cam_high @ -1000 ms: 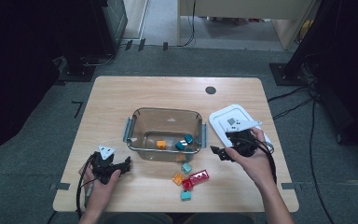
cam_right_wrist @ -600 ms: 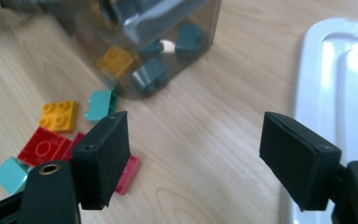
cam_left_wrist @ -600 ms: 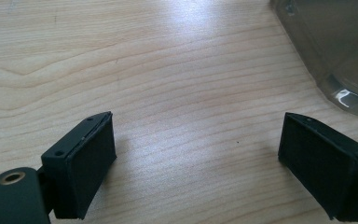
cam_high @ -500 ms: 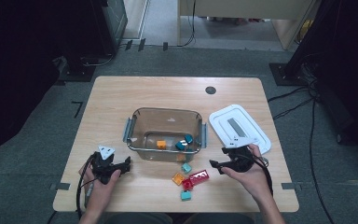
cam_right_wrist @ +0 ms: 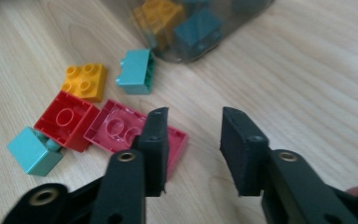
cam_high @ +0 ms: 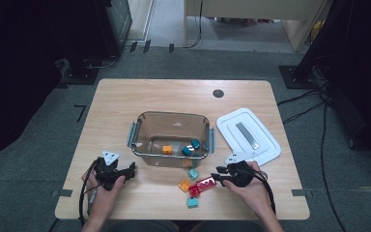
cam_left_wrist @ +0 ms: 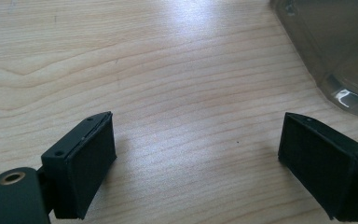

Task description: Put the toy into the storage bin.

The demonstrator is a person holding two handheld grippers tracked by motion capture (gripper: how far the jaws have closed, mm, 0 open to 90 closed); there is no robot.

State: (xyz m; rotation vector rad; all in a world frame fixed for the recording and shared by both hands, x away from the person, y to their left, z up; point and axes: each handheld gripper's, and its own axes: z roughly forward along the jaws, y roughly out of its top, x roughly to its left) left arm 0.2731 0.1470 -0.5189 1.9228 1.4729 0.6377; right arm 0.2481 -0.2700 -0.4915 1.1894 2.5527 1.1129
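High view first: we count two grippers, one clear bin point(cam_high: 171, 140), one white lid point(cam_high: 249, 135) and a small cluster of loose bricks on the wooden bench point(cam_high: 140, 96). The bin sits mid-bench with its lid lying flat to its right. Inside the bin we make out one orange brick point(cam_high: 167, 150) and two teal ones point(cam_high: 191, 147). On the near side of the bin, we count five loose bricks: one pink point(cam_right_wrist: 121, 128), one red point(cam_right_wrist: 65, 119), one orange-yellow point(cam_right_wrist: 85, 81) and two pale teal point(cam_right_wrist: 137, 71).

Our left gripper point(cam_high: 124, 172) rests at the near left, left of the bin, its jaws spread wide over bare wood. Our right gripper point(cam_high: 216, 178) sits at the near right, just beside the right end of the pink brick.

The right gripper view adds what the overhead cannot: the pink and red bricks lie studs-down with their hollow undersides up. The jaws have just been closing, yet a gap remains and only bench shows between them; one jaw stands over the pink brick's near corner, and we cannot tell whether it touches. The left gripper view point(cam_left_wrist: 196, 163) shows a corner of the bin at the upper right.
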